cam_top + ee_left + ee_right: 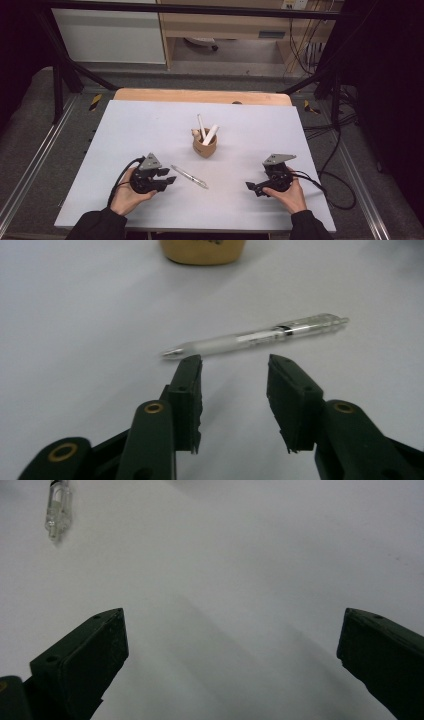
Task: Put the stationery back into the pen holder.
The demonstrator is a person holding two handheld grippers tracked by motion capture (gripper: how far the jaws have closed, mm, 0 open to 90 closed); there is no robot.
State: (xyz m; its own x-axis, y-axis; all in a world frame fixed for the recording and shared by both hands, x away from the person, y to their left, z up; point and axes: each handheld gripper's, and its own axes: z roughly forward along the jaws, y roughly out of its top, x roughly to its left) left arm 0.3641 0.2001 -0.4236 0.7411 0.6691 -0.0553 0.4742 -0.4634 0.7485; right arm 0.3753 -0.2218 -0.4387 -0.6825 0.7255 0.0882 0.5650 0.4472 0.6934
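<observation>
Asker: Pen (189, 176) first, please. Where is it, and is anything holding it?

Describer: Nothing holds it. The clear pen lies flat on the pale grey table (125, 130), slanting from upper left to lower right, between the two hands and just in front of a small wooden cup (205, 145). The left gripper (168, 176) sits just beside its near end. In the left gripper view, the pen (257, 336) lies crosswise right beyond the jaw tips, apart from them, with its point toward the left-hand jaw.

Asker: How do the left jaws stand?

Describer: Partly spread, with bare table showing in the gap. That gap looks about right for a slim barrel, so I judge this hand is lining up to pick the pen up.

Asker: And the right hand?

Describer: The right gripper (251, 187) rests low on the table, well apart from the pen, jaws aimed inward. Its own view shows them spread wide over empty tabletop, with the pen's end (57, 509) far off in the top left corner. It seems to be parked out of the way.

Asker: What is in the cup?

Describer: Two white sticks (206, 131), perhaps pens or markers, lean against its rim, and a small tan shape sits at its left edge; I cannot tell what that is. Since the cup stands upright holding similar things, the loose pen probably belongs there too.
</observation>
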